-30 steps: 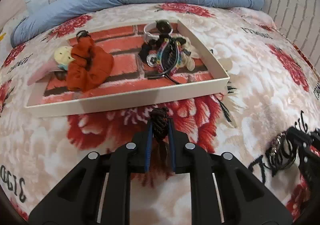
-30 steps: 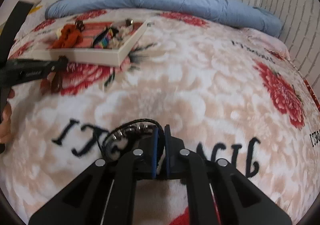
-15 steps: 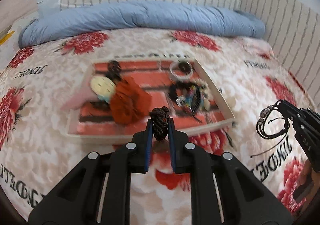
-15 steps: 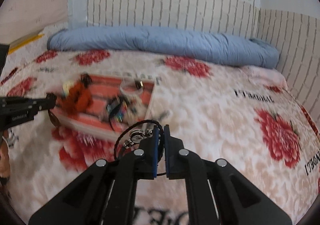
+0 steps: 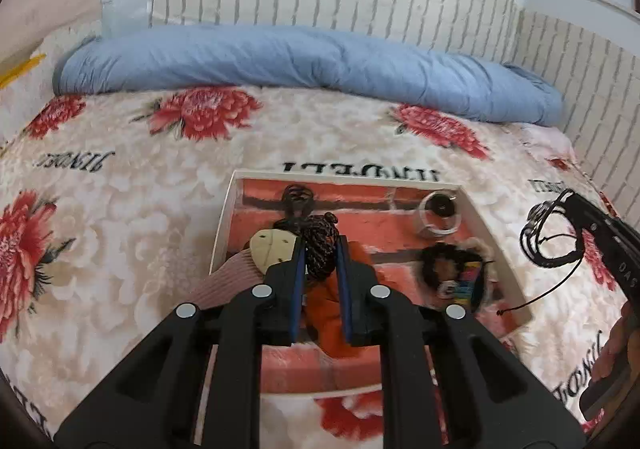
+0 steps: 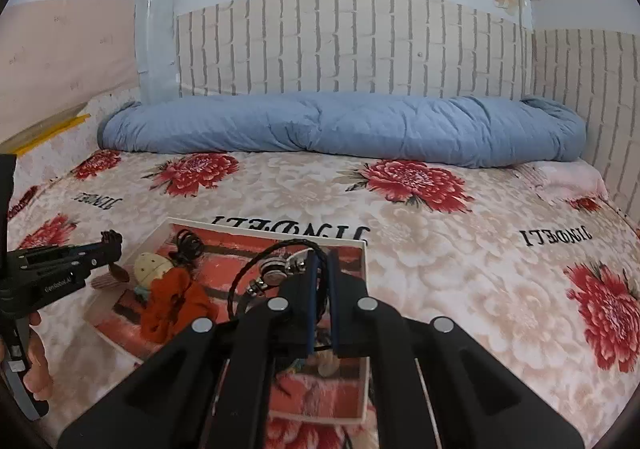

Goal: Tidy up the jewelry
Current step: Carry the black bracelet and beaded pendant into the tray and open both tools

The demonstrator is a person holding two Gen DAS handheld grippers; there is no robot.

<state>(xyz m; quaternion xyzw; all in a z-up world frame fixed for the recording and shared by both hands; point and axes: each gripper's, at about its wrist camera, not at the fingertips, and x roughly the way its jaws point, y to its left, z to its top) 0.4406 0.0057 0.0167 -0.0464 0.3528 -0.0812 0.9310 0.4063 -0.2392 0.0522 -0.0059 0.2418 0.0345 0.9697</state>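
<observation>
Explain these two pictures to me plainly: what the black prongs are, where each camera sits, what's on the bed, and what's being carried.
No robot here: a person holds a black pincer tool in each hand, with a camera on each looking along its fingers. The left gripper pinches a dark braided cord bracelet. The right gripper pinches a black cord bracelet with metal beads. Both hang over a shallow white tray with a brick-pattern floor on the floral blanket. The tray holds an orange fabric scrunchie and other trinkets.

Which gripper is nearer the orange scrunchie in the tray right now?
Left. The left gripper, shut on a dark braided cord, hangs directly over the orange scrunchie. The right gripper, shut on a black corded bracelet, is over the tray's other side.
</observation>
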